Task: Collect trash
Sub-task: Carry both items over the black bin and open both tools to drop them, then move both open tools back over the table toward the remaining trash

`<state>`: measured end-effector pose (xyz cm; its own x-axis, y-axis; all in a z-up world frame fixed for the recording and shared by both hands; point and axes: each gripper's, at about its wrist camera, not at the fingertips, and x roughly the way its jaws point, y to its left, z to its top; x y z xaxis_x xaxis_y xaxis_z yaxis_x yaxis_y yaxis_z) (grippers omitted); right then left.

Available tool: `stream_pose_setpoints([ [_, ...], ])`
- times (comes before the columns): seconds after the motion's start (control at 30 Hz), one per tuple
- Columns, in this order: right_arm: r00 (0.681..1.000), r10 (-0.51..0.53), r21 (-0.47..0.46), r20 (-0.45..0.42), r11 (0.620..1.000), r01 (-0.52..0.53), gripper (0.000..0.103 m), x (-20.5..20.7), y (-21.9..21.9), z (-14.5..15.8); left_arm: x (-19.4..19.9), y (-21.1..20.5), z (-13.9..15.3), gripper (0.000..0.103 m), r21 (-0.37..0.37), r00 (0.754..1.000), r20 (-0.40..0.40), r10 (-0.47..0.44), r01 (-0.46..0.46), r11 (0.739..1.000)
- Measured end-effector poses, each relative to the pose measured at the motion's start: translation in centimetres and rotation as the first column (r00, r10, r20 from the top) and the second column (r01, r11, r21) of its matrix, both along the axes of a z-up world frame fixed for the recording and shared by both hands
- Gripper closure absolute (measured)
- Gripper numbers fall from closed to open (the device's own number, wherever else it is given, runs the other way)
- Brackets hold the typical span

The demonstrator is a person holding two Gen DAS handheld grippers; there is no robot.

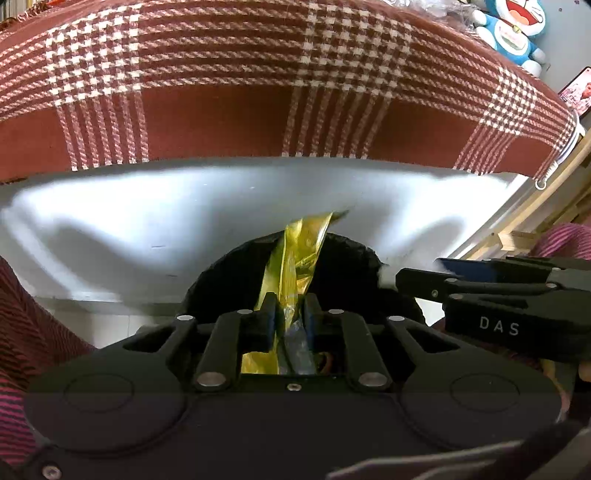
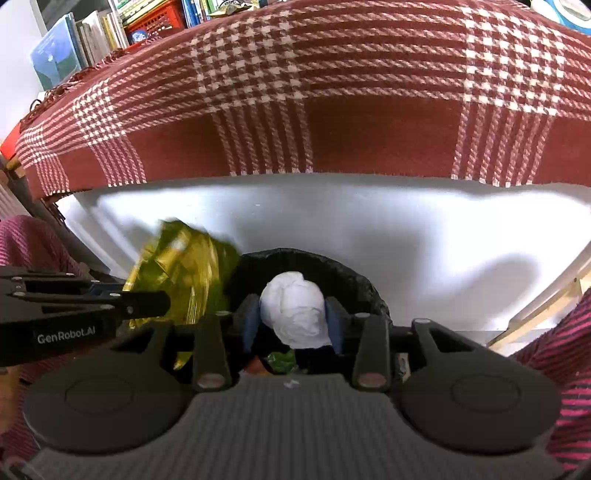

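A bin lined with a black bag point(image 1: 354, 247) point(image 2: 332, 266) stands below both grippers, with scraps inside. A crumpled gold wrapper point(image 1: 299, 251) point(image 2: 184, 266) stands between the fingers of my left gripper point(image 1: 290, 299) point(image 2: 147, 299). The jaws are slightly apart and the wrapper looks loose and blurred over the bin's left rim. My right gripper point(image 2: 293, 306) point(image 1: 402, 277) is over the bin mouth. A white tissue wad point(image 2: 295, 314) point(image 1: 386, 275) sits between its blue pads point(image 2: 251, 317), which stand just off its sides.
A red and white plaid blanket point(image 1: 258, 74) point(image 2: 332, 74) hangs over a white panel point(image 1: 147, 221) point(image 2: 406, 240) behind the bin. Books point(image 2: 92, 40) stand far left, blue plush toys point(image 1: 513, 33) and a phone point(image 1: 576, 92) far right. Striped pink clothing point(image 1: 22, 332) point(image 2: 569, 350) and a wooden frame point(image 1: 546, 214) flank the bin.
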<state>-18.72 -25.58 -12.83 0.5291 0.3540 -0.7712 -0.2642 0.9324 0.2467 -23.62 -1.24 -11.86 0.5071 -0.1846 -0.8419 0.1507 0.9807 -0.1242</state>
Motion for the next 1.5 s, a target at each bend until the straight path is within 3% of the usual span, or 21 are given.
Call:
stream_pose_setpoints([
  [0.03, 1.0, 0.002, 0.003, 0.0, 1.0, -0.002, 0.042, 0.0, 0.0, 0.0, 0.0, 0.0, 0.0, 0.067, -0.002, 1.0, -0.001, 0.002, -0.002, 1.0],
  [0.1, 1.0, 0.001, 0.003, 0.001, 1.0, -0.001, 0.038, 0.1, 0.0, 0.0, 0.0, 0.1, 0.1, 0.053, -0.006, 1.0, -0.001, 0.015, -0.015, 1.0],
  [0.37, 1.0, -0.013, 0.013, 0.014, 1.0, 0.013, 0.031, 0.3, -0.3, 0.4, 0.3, 0.4, 0.8, 0.042, -0.001, 1.0, 0.014, 0.028, -0.027, 1.0],
  [0.6, 0.999, -0.027, 0.027, 0.046, 0.999, 0.026, 0.029, 0.6, -0.7, 1.5, 0.2, 0.5, 2.3, 0.023, 0.009, 0.998, 0.065, 0.024, -0.024, 1.0],
  [0.9, 0.989, -0.026, 0.043, 0.147, 0.999, 0.02, 0.027, 1.0, -1.3, 5.2, 0.8, 0.8, 6.2, 0.017, 0.005, 0.984, 0.177, 0.013, -0.014, 1.0],
  [1.2, 0.951, -0.017, 0.033, 0.31, 0.999, 0.007, 0.023, 2.4, -2.0, 10.8, 3.7, 2.0, 11.5, 0.012, 0.006, 0.942, 0.335, 0.021, -0.025, 1.0],
  [1.5, 0.912, -0.038, 0.007, 0.408, 0.999, 0.039, 0.019, 5.7, -2.6, 13.6, 8.5, 3.2, 14.4, 0.01, 0.011, 0.903, 0.426, 0.055, -0.066, 0.998],
])
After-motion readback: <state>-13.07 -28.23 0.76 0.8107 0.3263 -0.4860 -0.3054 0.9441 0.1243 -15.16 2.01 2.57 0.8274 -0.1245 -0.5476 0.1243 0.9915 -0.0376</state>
